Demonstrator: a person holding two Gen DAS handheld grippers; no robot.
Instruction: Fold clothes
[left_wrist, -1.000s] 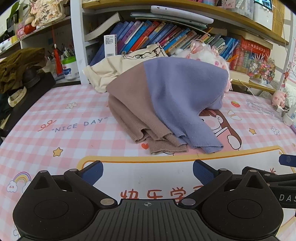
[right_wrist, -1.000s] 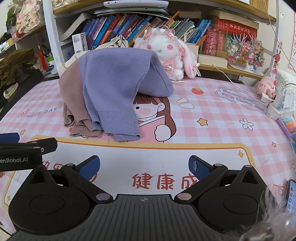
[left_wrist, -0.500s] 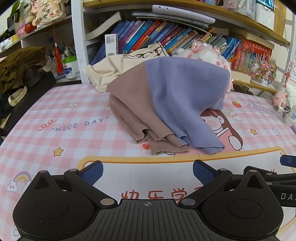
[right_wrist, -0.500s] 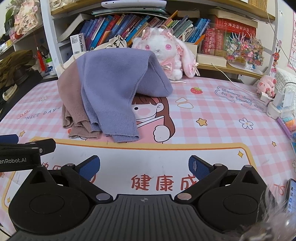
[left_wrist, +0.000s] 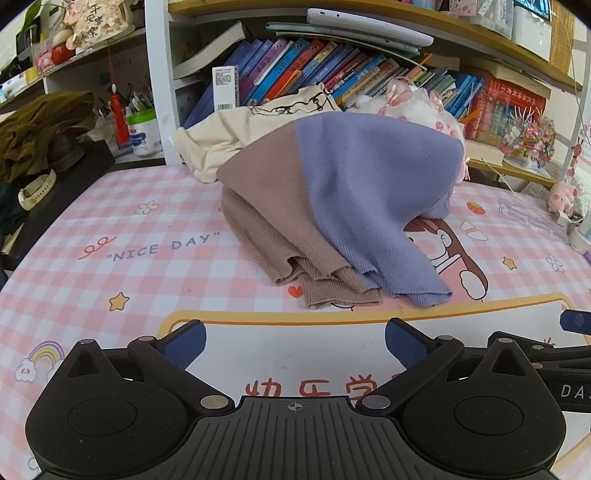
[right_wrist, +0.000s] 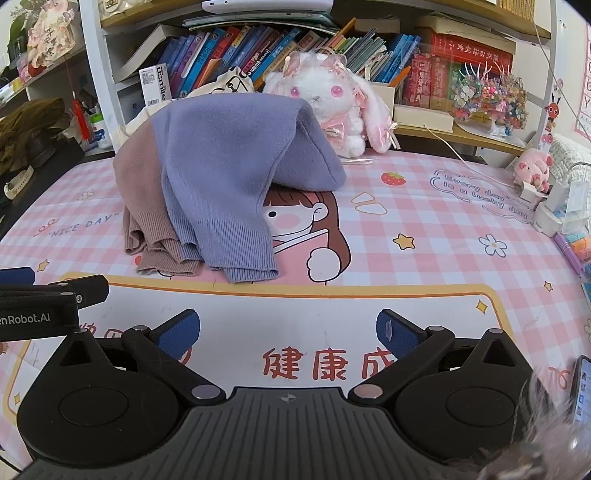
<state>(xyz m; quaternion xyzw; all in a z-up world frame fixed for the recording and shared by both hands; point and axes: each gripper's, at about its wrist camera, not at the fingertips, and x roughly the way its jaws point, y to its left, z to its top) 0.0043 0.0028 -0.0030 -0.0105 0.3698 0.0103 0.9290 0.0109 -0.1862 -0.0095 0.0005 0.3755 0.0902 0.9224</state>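
left wrist: the left tool (left_wrist: 293, 341) hovers with its jaws spread and empty over the tabletop (left_wrist: 147, 258), short of the heaped sweater (left_wrist: 332, 206). judging by this, folding hasn't begun; next comes a reach for the hem.

right wrist: the right tool (right_wrist: 288, 334) gapes empty too. bare mat lies ahead; a plush (right_wrist: 332, 99) crowds behind the sweater (right_wrist: 221, 173).

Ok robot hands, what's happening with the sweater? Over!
Left gripper open, empty. Right gripper open, empty. Brown-and-purple sweater heaped on the mat, untouched. Nothing blocking it.
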